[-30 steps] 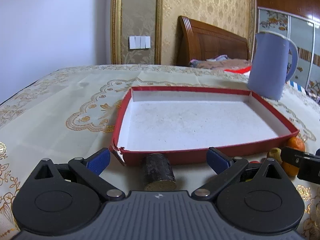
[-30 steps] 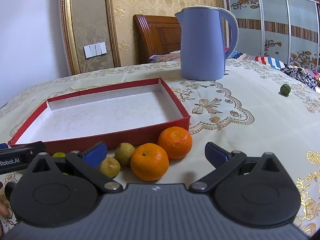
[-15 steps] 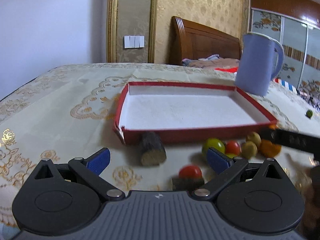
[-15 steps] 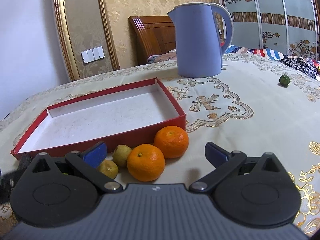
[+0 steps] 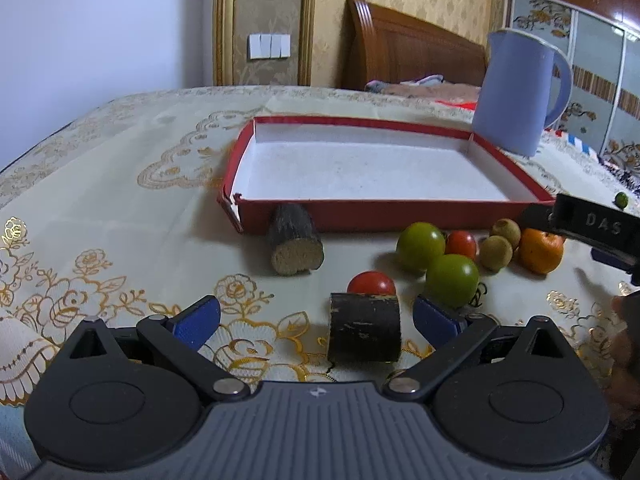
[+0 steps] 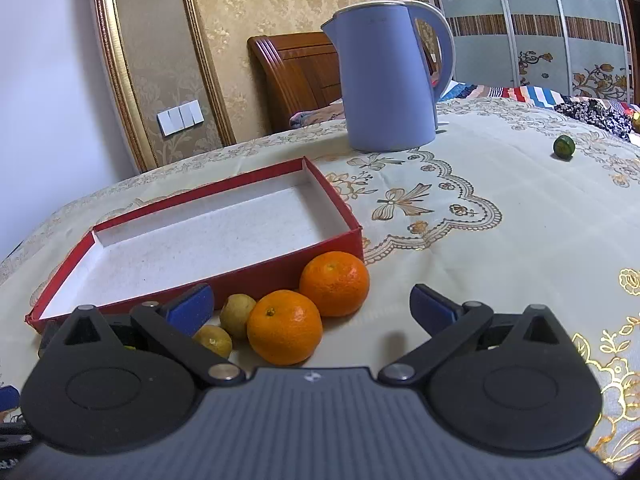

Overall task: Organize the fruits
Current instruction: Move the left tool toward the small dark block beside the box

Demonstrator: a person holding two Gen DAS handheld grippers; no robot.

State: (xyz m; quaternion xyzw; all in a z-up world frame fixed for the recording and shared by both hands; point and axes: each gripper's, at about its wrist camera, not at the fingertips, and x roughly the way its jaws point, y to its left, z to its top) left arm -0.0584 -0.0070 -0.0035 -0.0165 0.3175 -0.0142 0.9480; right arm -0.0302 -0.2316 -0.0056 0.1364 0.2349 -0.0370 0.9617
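Observation:
An empty red tray (image 5: pixel 440 222) (image 6: pixel 280 274) with a white floor lies on the tablecloth. In the left wrist view, two green tomatoes (image 5: pixel 421 246), red tomatoes (image 5: pixel 372 283), small brown fruits (image 5: pixel 496 253) and an orange (image 5: pixel 541 249) lie in front of it. A dark cut stick piece (image 5: pixel 296 245) leans by the tray; another (image 5: pixel 365 332) lies between the fingers of my open left gripper (image 5: pixel 316 318). My open right gripper (image 6: pixel 311 306) hovers around the nearer of two oranges (image 6: pixel 285 332), with the other orange (image 6: pixel 334 283) behind and brown fruits (image 6: pixel 237 314) at its left.
A tall blue kettle (image 6: pixel 386 80) (image 5: pixel 516 94) stands behind the tray's right end. A small green fruit (image 6: pixel 564 146) (image 5: pixel 621 199) lies alone far right on the table. The other gripper's black body (image 5: pixel 588 227) shows at the right edge of the left wrist view.
My left gripper has pulled back from the tray, bringing the tomatoes and a second dark piece into view. My right gripper has edged closer to the oranges and tilted left.

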